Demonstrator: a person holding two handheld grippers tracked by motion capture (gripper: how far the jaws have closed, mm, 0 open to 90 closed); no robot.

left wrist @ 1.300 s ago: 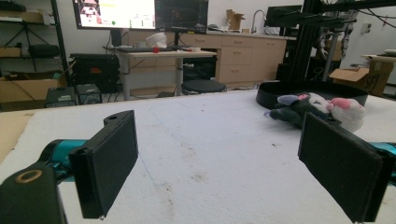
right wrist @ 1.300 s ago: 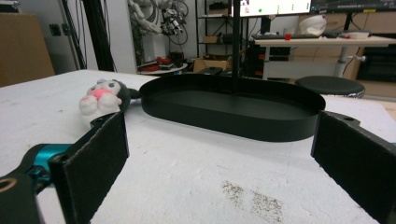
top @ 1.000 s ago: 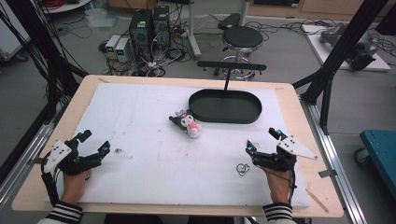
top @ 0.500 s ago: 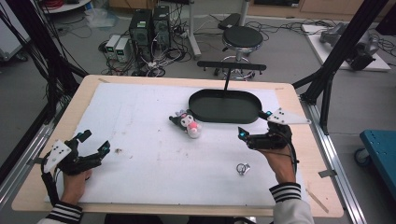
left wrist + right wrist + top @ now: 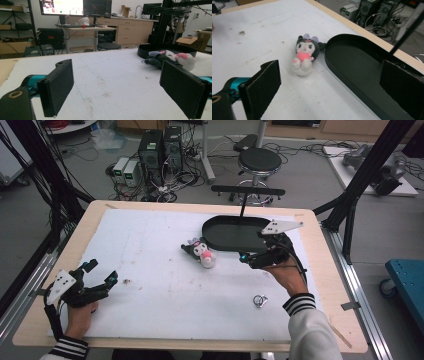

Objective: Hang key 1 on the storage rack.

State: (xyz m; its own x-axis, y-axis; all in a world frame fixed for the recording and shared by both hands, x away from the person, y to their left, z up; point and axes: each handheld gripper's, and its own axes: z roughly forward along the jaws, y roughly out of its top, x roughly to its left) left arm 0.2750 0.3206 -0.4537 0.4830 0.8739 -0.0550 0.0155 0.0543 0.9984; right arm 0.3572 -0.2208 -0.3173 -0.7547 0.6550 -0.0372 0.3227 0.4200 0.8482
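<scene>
A small plush toy [image 5: 202,252] with a black hood, white face and pink middle lies on the white mat, just left of a black oval tray [image 5: 227,234]. My right gripper [image 5: 252,248] hovers open at the tray's near rim, right of the plush. In the right gripper view the plush [image 5: 305,55] lies ahead between the wide jaws of this gripper [image 5: 332,90], and the tray [image 5: 352,60] holds nothing. My left gripper [image 5: 102,272] rests open near the front left edge. In its own view, this gripper [image 5: 122,92] faces the plush [image 5: 170,58] and the tray [image 5: 155,48] far ahead.
A small metal ring [image 5: 259,300] lies on the mat near the front right. A thin black post [image 5: 243,205] rises behind the tray. The white mat [image 5: 150,250] covers most of the wooden table. A stool and computers stand on the floor beyond.
My right gripper has moved forward and left from the front right of the table to the tray's near rim, beside the plush. The left gripper has stayed still.
</scene>
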